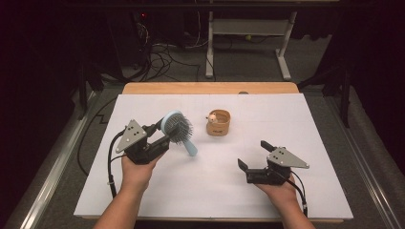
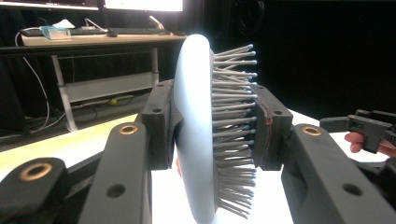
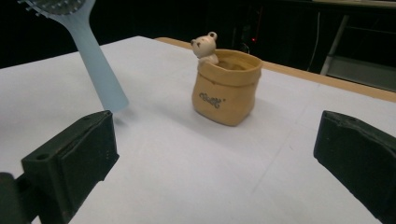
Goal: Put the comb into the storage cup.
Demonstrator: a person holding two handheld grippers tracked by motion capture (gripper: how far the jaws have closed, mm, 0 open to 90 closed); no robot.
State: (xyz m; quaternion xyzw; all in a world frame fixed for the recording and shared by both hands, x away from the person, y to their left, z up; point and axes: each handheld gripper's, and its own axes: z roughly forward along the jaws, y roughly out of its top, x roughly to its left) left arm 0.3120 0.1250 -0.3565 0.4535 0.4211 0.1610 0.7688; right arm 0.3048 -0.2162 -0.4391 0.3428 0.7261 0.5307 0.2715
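Across the white table (image 1: pixel 215 191) lie only a few things, and the biggest in play is the pale blue hairbrush (image 1: pixel 177 130), lifted clear of the surface. The left gripper (image 1: pixel 165 131) has it clamped by the head: in the left gripper view one jaw presses the smooth back and the other bears on the bristles, so the head stands on edge between them and the handle slants down toward the table, its tip just above the surface or barely touching (I cannot tell which). The right gripper (image 1: pixel 251 153) hovers low at the person's right with its jaws wide apart and nothing between them, pointed toward the small tan pouch-shaped holder (image 1: pixel 218 123) with a little bear figure (image 1: pixel 211 116) at its rim, which stands upright near the table's middle, a little beyond the brush handle.

The grip looks like the weak point. Bristles give, so the head could pivot or slide out under a quick turn of the hand. If the handle is meant for the holder, a slanted entry could catch the rim and tip such a light piece over, since nothing steadies it.
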